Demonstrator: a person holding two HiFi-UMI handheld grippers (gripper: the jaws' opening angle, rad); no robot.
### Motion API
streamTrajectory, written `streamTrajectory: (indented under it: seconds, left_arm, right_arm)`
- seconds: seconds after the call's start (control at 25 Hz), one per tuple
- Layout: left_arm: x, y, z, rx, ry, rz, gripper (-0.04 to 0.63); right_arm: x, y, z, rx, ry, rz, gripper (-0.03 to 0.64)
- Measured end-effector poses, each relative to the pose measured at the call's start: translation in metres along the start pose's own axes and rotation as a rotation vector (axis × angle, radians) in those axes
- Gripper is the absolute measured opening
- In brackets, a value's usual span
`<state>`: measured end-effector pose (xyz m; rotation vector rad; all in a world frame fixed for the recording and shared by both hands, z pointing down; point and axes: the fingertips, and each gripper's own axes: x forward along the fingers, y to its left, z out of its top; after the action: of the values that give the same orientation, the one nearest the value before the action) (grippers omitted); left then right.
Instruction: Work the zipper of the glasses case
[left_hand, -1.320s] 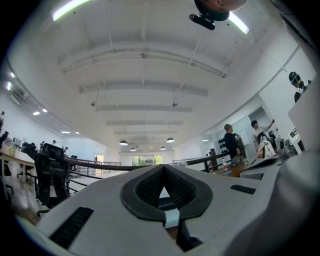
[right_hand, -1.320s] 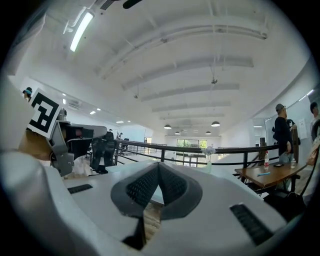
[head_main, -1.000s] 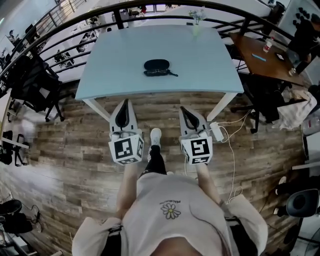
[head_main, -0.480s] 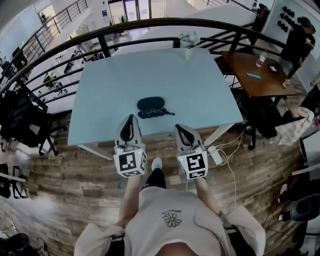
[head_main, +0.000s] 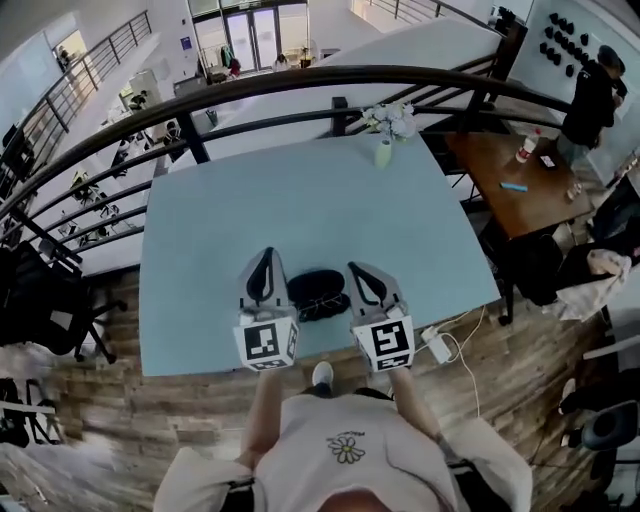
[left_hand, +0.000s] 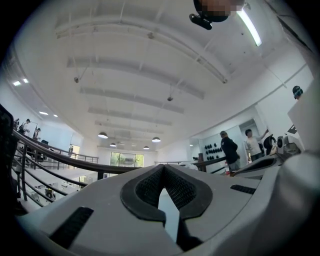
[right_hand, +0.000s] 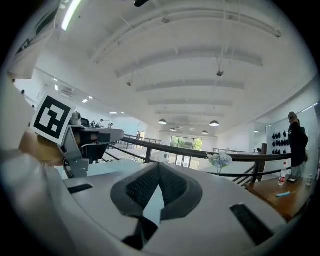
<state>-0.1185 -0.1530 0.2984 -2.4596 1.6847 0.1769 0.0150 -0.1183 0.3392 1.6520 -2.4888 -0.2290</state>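
I hold L gripper (head_main: 264, 258) and R gripper (head_main: 353, 270), jaws together and empty, flanking the black oval fabric glasses case (head_main: 318, 289) near the front edge of the pale-blue table (head_main: 300, 190), probably staging for zipper approach.

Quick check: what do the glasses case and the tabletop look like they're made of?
The glasses case is black, matt and rounded, likely a fabric-covered or soft shell, but it is too small to confirm. The tabletop is pale blue, smooth and uniform with no visible grain, probably laminate or painted board.
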Motion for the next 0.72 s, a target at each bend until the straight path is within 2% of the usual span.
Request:
streamTrajectory:
  seconds: [0.16,0.36,0.72]
  left_arm:
    - [0.029,0.01,-0.02,-0.017,0.039,-0.014,0.014]
    - [0.038,0.017,-0.04,-0.025,0.095,-0.001,0.015]
    - [0.039,0.026,-0.05,0.031,0.121,0.064,0.015]
  right_arm:
    - [0.031,-0.011,-0.001,-0.016,0.021,-0.002,0.008]
    - [0.056,-0.018,-0.011,0.026,0.047,0.017,0.008]
    - [0.074,-0.031,-0.01,0.048,0.005,0.056,0.008]
